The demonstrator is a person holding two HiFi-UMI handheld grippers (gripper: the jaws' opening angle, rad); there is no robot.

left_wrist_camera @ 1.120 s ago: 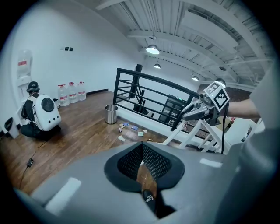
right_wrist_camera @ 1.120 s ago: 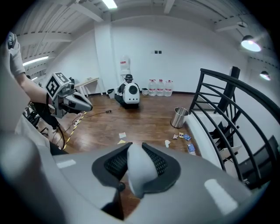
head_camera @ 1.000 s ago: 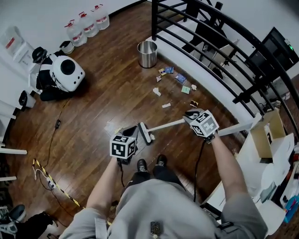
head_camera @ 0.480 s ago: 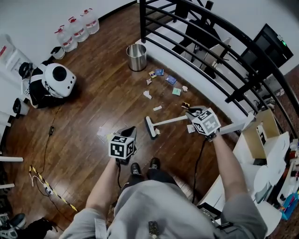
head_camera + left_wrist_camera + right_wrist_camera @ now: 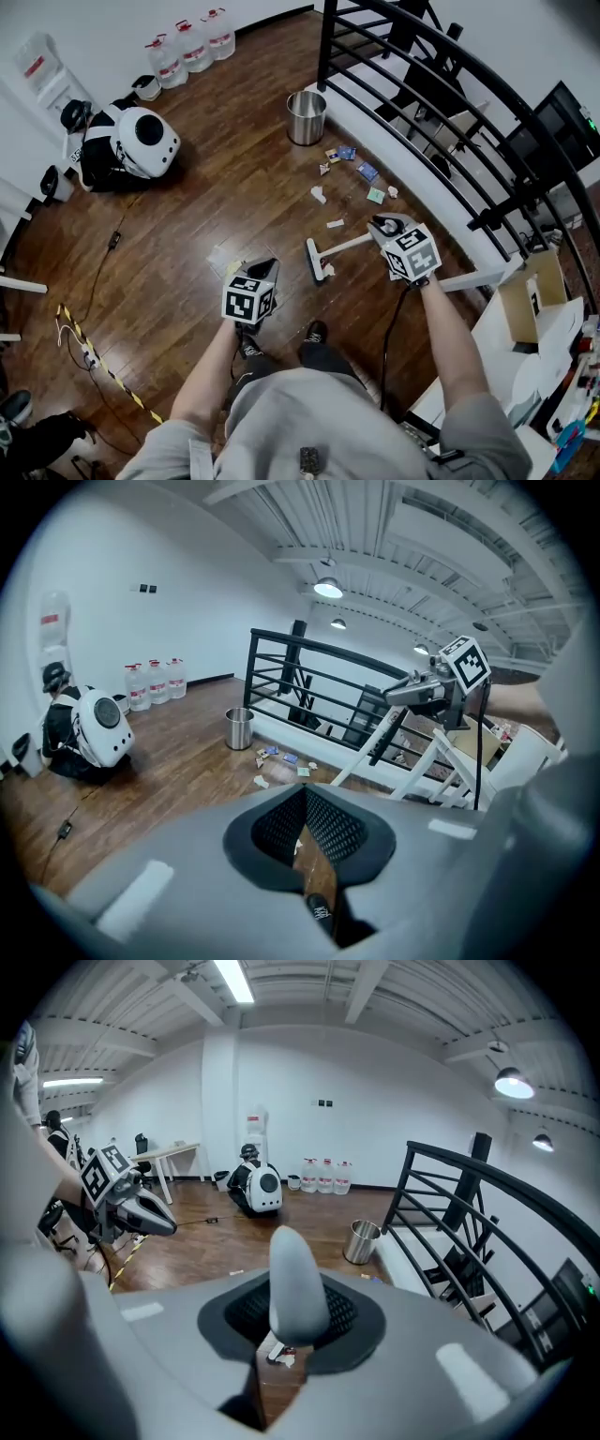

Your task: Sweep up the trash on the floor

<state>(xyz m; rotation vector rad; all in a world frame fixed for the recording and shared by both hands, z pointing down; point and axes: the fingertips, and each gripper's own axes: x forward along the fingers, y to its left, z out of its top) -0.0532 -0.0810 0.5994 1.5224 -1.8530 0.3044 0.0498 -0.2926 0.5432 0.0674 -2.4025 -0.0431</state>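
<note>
Right, the right tongs (image 5: 296, 1324) are clamping the white broom handle (image 5: 296, 1269). Its rounded end is poking up between the pads, and the jaws have just been squeezing in a touch tighter on it. The left tongs (image 5: 302, 797) are sitting with their tips pressed together and nothing caught between them, only floorboards showing through the gap below.

In the head view the handle is running left from the right tongs, near the middle of the frame, to the broom head (image 5: 314, 261). The head is hanging low over the wooden floor (image 5: 187, 234), though I cannot tell whether it is touching. A white scrap (image 5: 329, 271) is lying just beside the head. The rest of the trash (image 5: 367, 172) is lying scattered above it in the frame. It is spreading along the foot of the black railing (image 5: 422, 103) and up toward the steel bin (image 5: 307, 117). Water jugs (image 5: 192, 44) are standing against the wall at the upper left.
</note>
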